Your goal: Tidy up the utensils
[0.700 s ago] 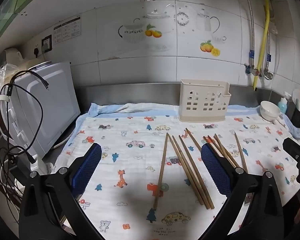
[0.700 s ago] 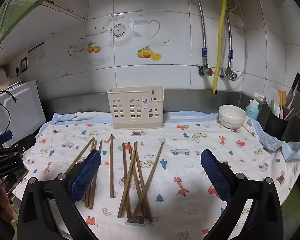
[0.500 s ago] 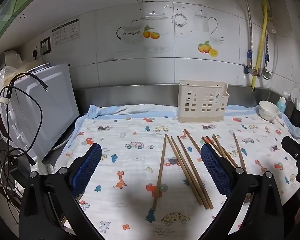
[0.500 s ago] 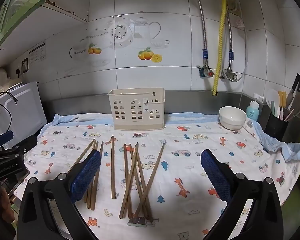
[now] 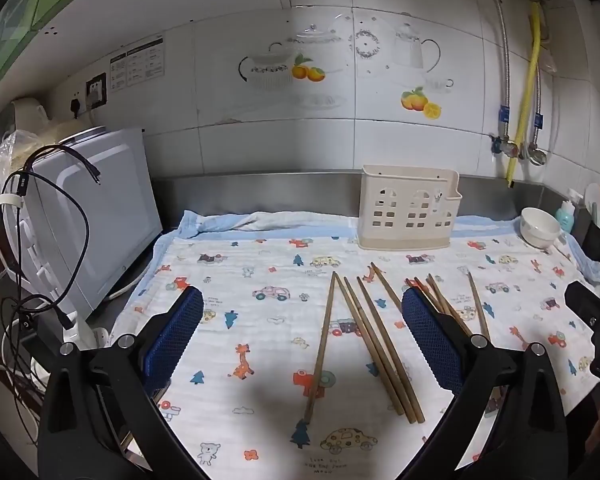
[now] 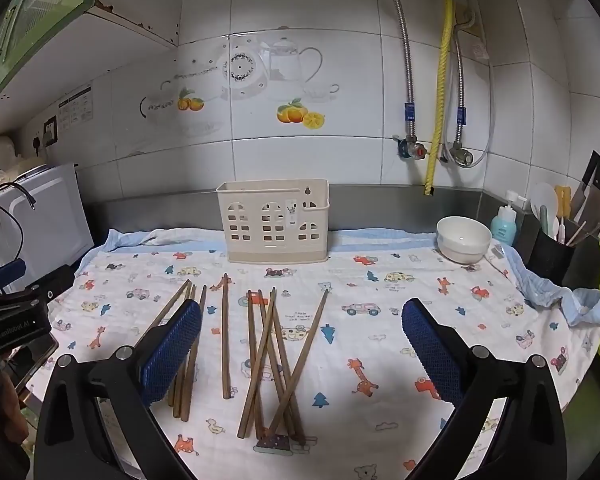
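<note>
1. Blue mesh pads on black arms: left tool [image 5: 302, 334] spread wide and released, nothing between the pads, hovering above the patterned cloth [image 5: 236, 280] and tilted down toward it.
2. Same on the right tool [image 6: 302, 344]: spread wide, empty, angled down over the crossed heap. Probably held apart like this to straddle a stick before pinching.
3. Wooden chopsticks [image 6: 268, 360] lying flat and loose on the cloth, none picked up yet. A crossed pile in the middle, one single stick [image 6: 225, 336] just left of it, a small bundle [image 5: 376, 344] further left, partly hidden behind the right tool's near pad.
4. Beyond them, a cream plastic holder [image 6: 274, 224] standing upright at the back of the surface against the steel edge, apparently empty; likely the place meant for the sticks.
5. Off to the right, a white bowl [image 6: 463, 238] on the cloth's far corner, well apart from the sticks.
6. At the left edge, a white oven [image 5: 96, 208] with black cables [image 5: 52, 208] draped over it.
7. Judgement: sorting not yet begun.
</note>
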Motion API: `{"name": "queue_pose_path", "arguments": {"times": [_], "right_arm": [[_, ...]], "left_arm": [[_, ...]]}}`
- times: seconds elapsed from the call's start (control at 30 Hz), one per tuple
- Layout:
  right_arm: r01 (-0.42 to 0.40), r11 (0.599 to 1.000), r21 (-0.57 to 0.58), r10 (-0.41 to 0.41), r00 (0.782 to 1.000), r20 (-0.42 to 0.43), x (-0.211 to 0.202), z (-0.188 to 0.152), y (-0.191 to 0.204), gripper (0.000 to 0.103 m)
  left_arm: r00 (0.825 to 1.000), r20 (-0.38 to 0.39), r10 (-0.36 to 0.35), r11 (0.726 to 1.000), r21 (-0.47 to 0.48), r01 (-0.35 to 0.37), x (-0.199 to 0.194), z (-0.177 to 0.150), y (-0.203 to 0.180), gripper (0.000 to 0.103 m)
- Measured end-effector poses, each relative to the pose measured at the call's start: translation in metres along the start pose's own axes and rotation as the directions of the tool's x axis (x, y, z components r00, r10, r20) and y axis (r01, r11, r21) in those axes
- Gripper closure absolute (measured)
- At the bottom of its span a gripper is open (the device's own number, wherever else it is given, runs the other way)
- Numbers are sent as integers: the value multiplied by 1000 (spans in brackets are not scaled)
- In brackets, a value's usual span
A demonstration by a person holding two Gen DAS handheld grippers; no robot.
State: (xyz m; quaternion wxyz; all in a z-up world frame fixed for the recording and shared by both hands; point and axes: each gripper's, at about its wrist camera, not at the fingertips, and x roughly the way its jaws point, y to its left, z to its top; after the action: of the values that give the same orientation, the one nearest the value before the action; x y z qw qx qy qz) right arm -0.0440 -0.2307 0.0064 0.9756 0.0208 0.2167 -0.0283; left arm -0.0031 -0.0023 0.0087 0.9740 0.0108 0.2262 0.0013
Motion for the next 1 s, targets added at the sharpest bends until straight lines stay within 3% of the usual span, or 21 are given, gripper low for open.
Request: {"name": "queue_pose_path", "arguments": {"times": [0.43,1.0], "right_arm": [[6,1000,4,-6,1000,7,-1,2,-4,6],[0,1000,-4,0,1000,5,0,2,-1,6]], "left_arm": [[1000,-2,-29,1000,-2,29,4,5,-5,5],[1000,-9,-14,999,-34,14,8,5,3,5]]}}
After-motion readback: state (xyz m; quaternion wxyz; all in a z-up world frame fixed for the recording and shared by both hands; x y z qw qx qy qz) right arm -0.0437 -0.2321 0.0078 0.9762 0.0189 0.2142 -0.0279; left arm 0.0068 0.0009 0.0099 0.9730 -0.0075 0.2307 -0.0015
